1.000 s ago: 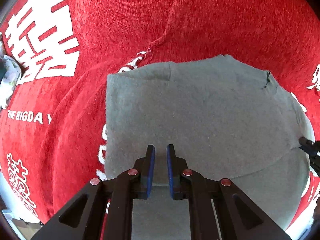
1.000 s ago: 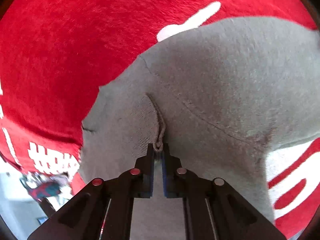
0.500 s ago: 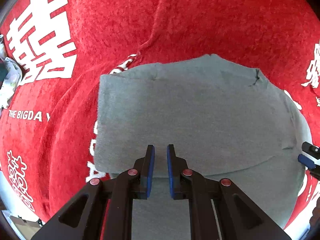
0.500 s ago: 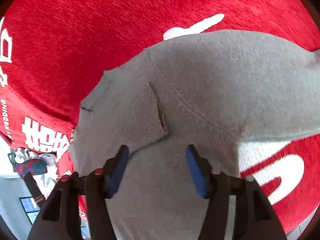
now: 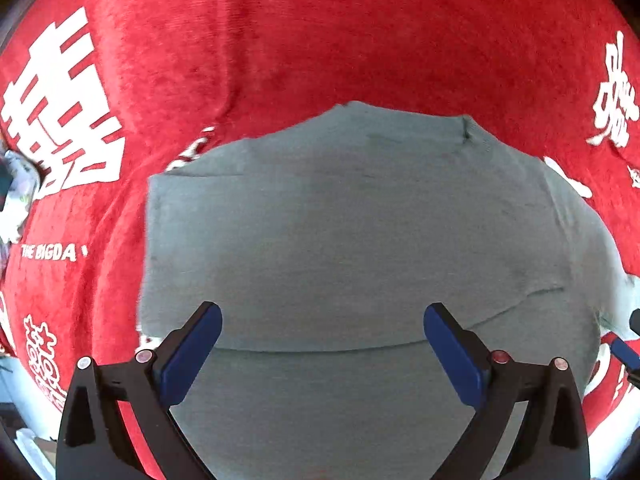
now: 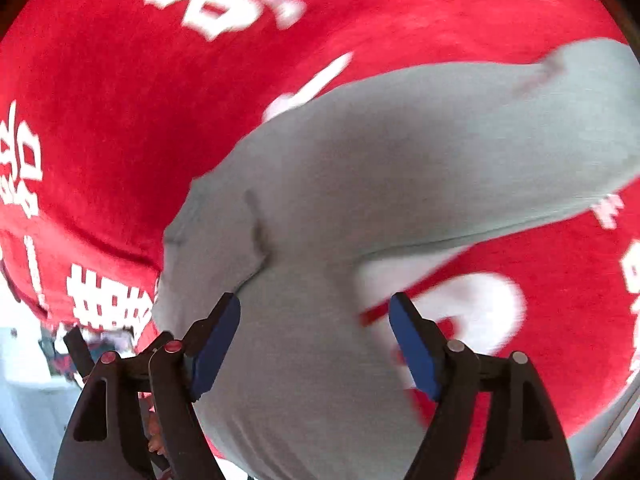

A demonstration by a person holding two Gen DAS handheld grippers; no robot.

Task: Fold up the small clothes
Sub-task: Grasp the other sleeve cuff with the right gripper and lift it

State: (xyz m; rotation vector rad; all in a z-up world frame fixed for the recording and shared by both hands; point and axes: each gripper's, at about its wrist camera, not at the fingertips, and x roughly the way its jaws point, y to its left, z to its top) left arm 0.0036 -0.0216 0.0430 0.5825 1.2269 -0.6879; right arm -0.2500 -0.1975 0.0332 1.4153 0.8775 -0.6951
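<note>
A grey knit garment (image 5: pixel 352 232) lies folded on a red cloth (image 5: pixel 360 40) with white characters; the folded layer's edge runs across just ahead of my left gripper (image 5: pixel 322 330). That gripper hovers over the garment with its jaws opening wide and nothing between its blue pads (image 5: pixel 188 360). In the right wrist view the same grey garment (image 6: pixel 400 168) spreads from the middle to the upper right, a small flap showing at its left. My right gripper (image 6: pixel 314 320) is above it, jaws opening, the pads (image 6: pixel 416 348) clear of the fabric.
The red cloth (image 6: pixel 120 80) covers the whole surface around the garment. At the lower left of the right wrist view the cloth's edge drops off to a pale floor with small objects (image 6: pixel 60 352). The other gripper's blue tip (image 5: pixel 624 352) shows at the right edge.
Both grippers have gone from shut to wide open and pulled back. The right one let go of the grey flap, which now lies flat. More of the garment shows.
</note>
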